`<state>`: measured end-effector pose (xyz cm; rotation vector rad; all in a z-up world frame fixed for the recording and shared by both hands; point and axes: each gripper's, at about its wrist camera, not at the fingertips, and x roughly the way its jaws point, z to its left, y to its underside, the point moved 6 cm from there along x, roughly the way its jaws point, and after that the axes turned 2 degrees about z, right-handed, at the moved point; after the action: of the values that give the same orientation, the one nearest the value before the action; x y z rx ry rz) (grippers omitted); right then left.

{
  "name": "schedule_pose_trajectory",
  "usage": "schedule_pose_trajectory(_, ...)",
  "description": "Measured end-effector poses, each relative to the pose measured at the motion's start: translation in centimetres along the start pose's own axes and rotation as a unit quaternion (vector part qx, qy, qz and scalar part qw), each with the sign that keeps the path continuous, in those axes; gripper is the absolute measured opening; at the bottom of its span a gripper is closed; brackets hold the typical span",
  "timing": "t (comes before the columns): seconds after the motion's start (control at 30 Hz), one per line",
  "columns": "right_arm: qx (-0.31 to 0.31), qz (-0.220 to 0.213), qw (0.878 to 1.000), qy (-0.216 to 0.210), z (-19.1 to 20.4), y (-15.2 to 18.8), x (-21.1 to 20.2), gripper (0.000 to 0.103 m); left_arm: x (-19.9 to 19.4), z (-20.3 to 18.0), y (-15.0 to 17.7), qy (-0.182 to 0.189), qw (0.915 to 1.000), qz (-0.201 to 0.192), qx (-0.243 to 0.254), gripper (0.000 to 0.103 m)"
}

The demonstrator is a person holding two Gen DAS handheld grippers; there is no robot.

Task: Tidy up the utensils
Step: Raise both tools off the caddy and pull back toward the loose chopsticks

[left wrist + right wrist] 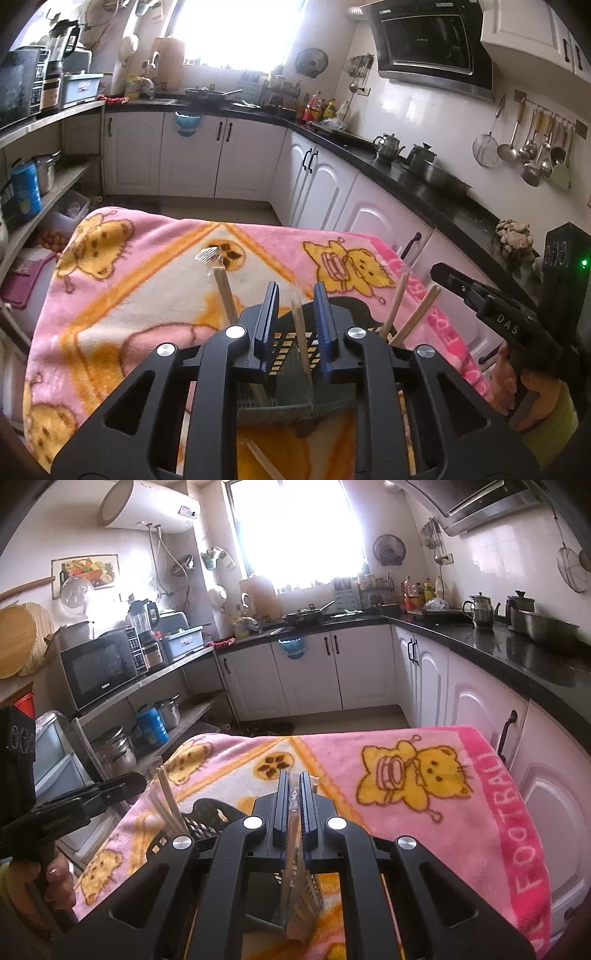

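A black perforated utensil holder (295,343) stands on the pink cartoon blanket (147,295), with several wrapped wooden chopsticks (225,291) sticking up from it. My left gripper (295,314) is open right over the holder, and one wrapped chopstick (301,339) stands between its fingers without being pinched. My right gripper (294,805) is shut on a clear-wrapped chopstick packet (293,886) that hangs down below the fingers. The holder (207,819) and its chopsticks (168,805) lie to the right gripper's left. The right gripper also shows at the right of the left wrist view (480,295).
The blanket (424,794) covers a small table in a kitchen. White cabinets under a black counter (498,642) run along the right and back. A shelf rack with a microwave (99,668) and pots stands at the left. A loose chopstick (266,465) lies on the blanket under the left gripper.
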<state>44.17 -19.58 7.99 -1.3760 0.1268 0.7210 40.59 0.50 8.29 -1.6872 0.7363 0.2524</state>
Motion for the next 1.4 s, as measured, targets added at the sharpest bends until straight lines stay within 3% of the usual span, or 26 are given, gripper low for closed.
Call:
schedule_pose_trajectory(0.07, 0.001, 0.001, 1.0, 0.001, -0.1, 0.1, -0.1, 0.015, -0.1, 0.1, 0.1, -0.001, 1.0, 0.0, 0.0, 0.019)
schedule_pose_trajectory(0.3, 0.001, -0.002, 1.0, 0.005, -0.4, 0.1, -0.6, 0.02, -0.6, 0.2, 0.6, -0.009, 1.0, 0.003, 0.003, 0.021)
schedule_pose_trajectory(0.67, -0.001, 0.002, 1.0, 0.016, -0.8, 0.9, -1.4, 0.036, -1.8, 0.7, 1.6, -0.009, 0.9999, 0.004, -0.01, 0.03)
schedule_pose_trajectory(1.03, -0.027, 0.001, 0.999, 0.022, 0.7, 2.2, -3.4, 0.055, -4.4, 0.2, 2.6, 0.003, 0.9999, -0.009, -0.003, 0.052)
schedule_pose_trajectory(1.4, -0.036, 0.014, 0.999, 0.012, 2.4, 4.6, -5.3, 0.066, -6.5, 0.6, 5.0, 0.001, 0.9997, -0.014, -0.018, 0.075)
